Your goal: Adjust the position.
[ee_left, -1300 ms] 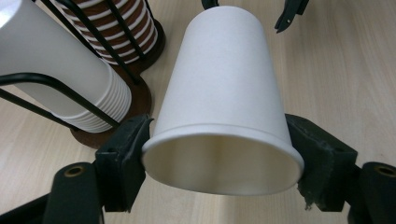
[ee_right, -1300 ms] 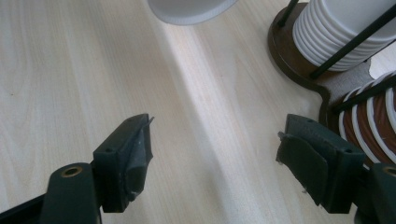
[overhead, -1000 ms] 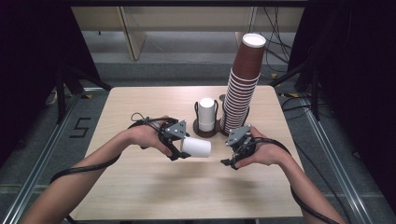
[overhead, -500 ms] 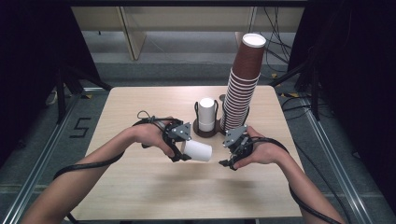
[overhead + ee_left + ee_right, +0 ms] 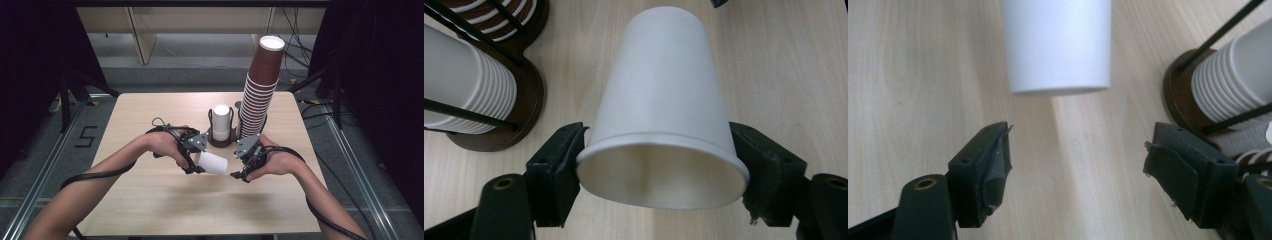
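A white paper cup [image 5: 213, 163] lies sideways above the table, its base toward the right hand. My left gripper [image 5: 195, 163] is shut on the cup near its rim. In the left gripper view the black pads [image 5: 559, 170] press both sides of the cup [image 5: 664, 100] just behind its open mouth. My right gripper [image 5: 239, 170] hangs open just right of the cup's base, apart from it. In the right gripper view its jaws stand wide around bare table, with the cup's base [image 5: 1055, 45] a little ahead of them and my right gripper [image 5: 1075, 170] holding nothing.
A dark round cup holder [image 5: 212, 142] with wire posts stands behind the hands. It carries a short stack of white cups [image 5: 221, 121] and a tall stack of brown cups [image 5: 261, 85]. The wooden table [image 5: 150, 210] is bare in front of the hands.
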A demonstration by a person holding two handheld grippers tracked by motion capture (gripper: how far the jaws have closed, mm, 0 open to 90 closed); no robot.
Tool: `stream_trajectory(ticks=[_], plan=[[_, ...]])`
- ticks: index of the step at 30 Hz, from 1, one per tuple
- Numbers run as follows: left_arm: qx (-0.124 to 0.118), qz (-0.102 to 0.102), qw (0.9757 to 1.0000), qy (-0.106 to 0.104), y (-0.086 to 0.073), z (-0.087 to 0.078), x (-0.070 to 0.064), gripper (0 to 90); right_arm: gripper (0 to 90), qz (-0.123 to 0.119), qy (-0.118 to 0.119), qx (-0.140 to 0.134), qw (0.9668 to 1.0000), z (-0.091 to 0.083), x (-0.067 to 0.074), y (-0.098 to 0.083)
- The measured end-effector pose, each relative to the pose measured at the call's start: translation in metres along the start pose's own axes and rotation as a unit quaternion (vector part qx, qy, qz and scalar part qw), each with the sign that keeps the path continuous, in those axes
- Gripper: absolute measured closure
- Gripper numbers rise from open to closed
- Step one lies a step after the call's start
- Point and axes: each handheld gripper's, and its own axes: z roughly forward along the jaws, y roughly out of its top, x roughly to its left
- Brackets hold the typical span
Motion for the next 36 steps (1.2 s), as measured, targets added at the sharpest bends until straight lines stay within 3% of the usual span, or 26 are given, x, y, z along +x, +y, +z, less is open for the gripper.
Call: stream_trajectory(ticks=[1,2,4,9,10,11,13,14,15,16,17,19,21,24,25,28,29,31,32,33,35,36], plan=[[0.002,0.001,1.0000,0.000,0.001,0.001,0.000,26.3,25.4,-0.014,0.001,-0.004,0.9999,0.001,-0.001,0.002],[0.004,0.002,1.0000,-0.001,0.001,0.001,0.000,26.3,25.4,-0.005,0.002,-0.002,1.0000,0.001,0.001,0.004],[0.007,0.005,1.0000,-0.001,0.003,0.002,0.000,26.3,25.4,-0.022,0.000,-0.006,0.9997,0.002,0.000,0.009],[0.010,0.010,0.9999,-0.004,0.004,0.003,0.000,26.3,25.5,-0.031,0.009,-0.014,0.9994,0.005,0.001,0.018],[0.010,0.011,0.9999,-0.004,0.005,0.003,0.000,26.3,25.5,-0.019,0.010,-0.013,0.9997,0.005,0.004,0.019],[0.010,0.011,0.9999,-0.004,0.005,0.003,0.000,26.3,25.5,-0.033,0.010,-0.015,0.9993,0.006,0.003,0.021],[0.012,0.012,0.9998,-0.004,0.005,0.003,0.000,26.3,25.5,-0.038,0.014,-0.016,0.9991,0.008,0.003,0.024],[0.013,0.012,0.9998,-0.004,0.005,0.003,0.000,26.3,25.5,-0.012,0.011,-0.009,0.9998,0.007,0.007,0.025],[0.013,0.013,0.9998,-0.004,0.005,0.003,0.000,26.3,25.5,-0.040,0.014,-0.018,0.9989,0.010,0.003,0.026],[0.013,0.013,0.9998,-0.004,0.006,0.004,0.000,26.4,25.5,-0.031,0.016,-0.012,0.9993,0.010,0.005,0.027],[0.013,0.015,0.9998,-0.005,0.006,0.004,0.000,26.4,25.5,-0.045,0.017,-0.016,0.9987,0.012,0.004,0.029],[0.014,0.015,0.9998,-0.006,0.007,0.003,-0.001,26.4,25.5,-0.033,0.018,-0.014,0.9992,0.014,0.006,0.030],[0.016,0.017,0.9997,-0.007,0.008,0.003,-0.001,26.4,25.5,-0.048,0.021,-0.014,0.9985,0.017,0.005,0.032],[0.018,0.018,0.9996,-0.007,0.008,0.004,-0.001,26.4,25.6,-0.052,0.025,-0.009,0.9983,0.021,0.005,0.033],[0.018,0.019,0.9996,-0.007,0.008,0.003,-0.001,26.5,25.7,-0.040,0.024,-0.007,0.9989,0.021,0.007,0.033],[0.019,0.021,0.9996,-0.007,0.009,0.003,-0.001,26.5,26.0,-0.051,0.023,-0.013,0.9984,0.024,0.006,0.034],[0.020,0.023,0.9995,-0.007,0.010,0.003,-0.001,26.5,26.2,-0.039,0.022,-0.007,0.9990,0.023,0.007,0.034],[0.021,0.024,0.9995,-0.008,0.010,0.003,-0.002,26.5,26.3,-0.052,0.028,-0.010,0.9982,0.025,0.006,0.035],[0.020,0.024,0.9995,-0.007,0.011,0.003,-0.002,26.5,26.3,-0.040,0.028,-0.008,0.9988,0.026,0.008,0.035],[0.020,0.025,0.9995,-0.007,0.011,0.002,-0.002,26.5,26.4,-0.052,0.029,-0.010,0.9982,0.027,0.007,0.035],[0.019,0.026,0.9995,-0.008,0.012,0.003,-0.002,26.6,26.7,-0.046,0.032,-0.007,0.9984,0.028,0.008,0.035],[0.020,0.026,0.9994,-0.009,0.012,0.002,-0.002,26.5,27.0,-0.054,0.033,-0.008,0.9980,0.030,0.007,0.035]])
